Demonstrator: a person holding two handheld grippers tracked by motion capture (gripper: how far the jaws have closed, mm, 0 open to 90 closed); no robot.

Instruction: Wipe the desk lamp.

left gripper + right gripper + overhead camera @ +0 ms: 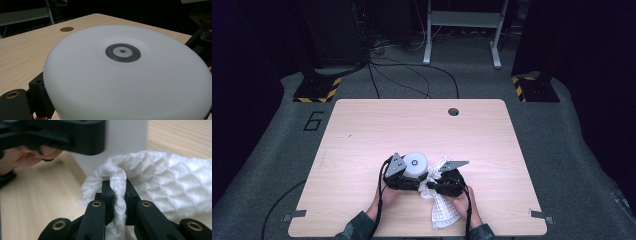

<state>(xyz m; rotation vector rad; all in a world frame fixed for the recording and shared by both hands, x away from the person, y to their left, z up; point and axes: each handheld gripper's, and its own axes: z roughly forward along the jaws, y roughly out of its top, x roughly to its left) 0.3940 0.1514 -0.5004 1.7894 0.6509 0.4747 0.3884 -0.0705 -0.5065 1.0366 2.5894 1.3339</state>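
With the left hand-held gripper (408, 176) clamped around the round white plastic canister (416, 165) on the pale wooden bench (362, 135), the right hand-held gripper (117, 192), pinching the white waffle-weave cloth (160, 185), should wipe firmly while the canister stays braced.

Passage between the two grippers is blocked by the white round container (416, 164) and bunched waffle-weave cloth (443, 206); the far tabletop (422, 125) is left unobstructed.

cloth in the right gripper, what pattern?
White waffle-weave cloth, pinched by the right gripper; clearest in the right gripper view.
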